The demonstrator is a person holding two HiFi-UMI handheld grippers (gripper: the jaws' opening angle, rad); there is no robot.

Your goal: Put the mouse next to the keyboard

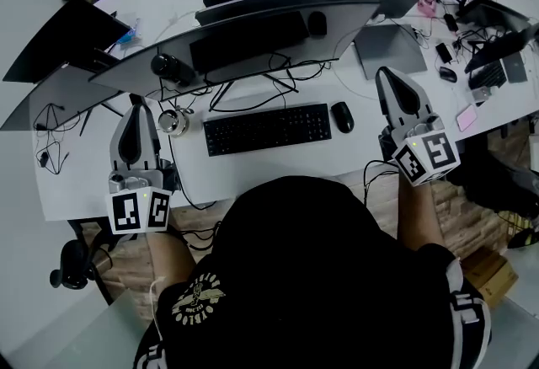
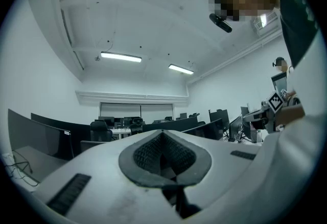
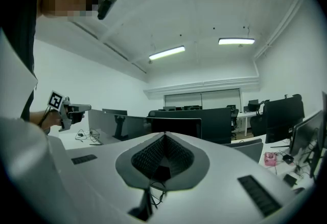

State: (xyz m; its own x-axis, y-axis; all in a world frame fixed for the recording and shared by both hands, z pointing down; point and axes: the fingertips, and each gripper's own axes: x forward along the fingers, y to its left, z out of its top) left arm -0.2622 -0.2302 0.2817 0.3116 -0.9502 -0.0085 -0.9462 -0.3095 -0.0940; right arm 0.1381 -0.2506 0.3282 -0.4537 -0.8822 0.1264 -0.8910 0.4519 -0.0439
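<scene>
Mouse (image 1: pixel 342 116) just R of keyboard (image 1: pixel 268 129); L hand-held gripper (image 2: pixel 162 135), R hand-held gripper (image 3: pixel 163 137) both closed, empty; shirt emblem (image 1: pixel 198 298) unreadable

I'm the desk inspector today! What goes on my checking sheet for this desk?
Surface: white desk.
Job's things: mouse lies just right of the keyboard, not touching it.
Clutter: shiny round thing left of the keyboard.
Grippers: left hand-held gripper and right hand-held gripper are both shut and empty.
Cables: black tangle behind the keyboard.
Surroundings: curved monitors; more desks and screens beyond.
</scene>
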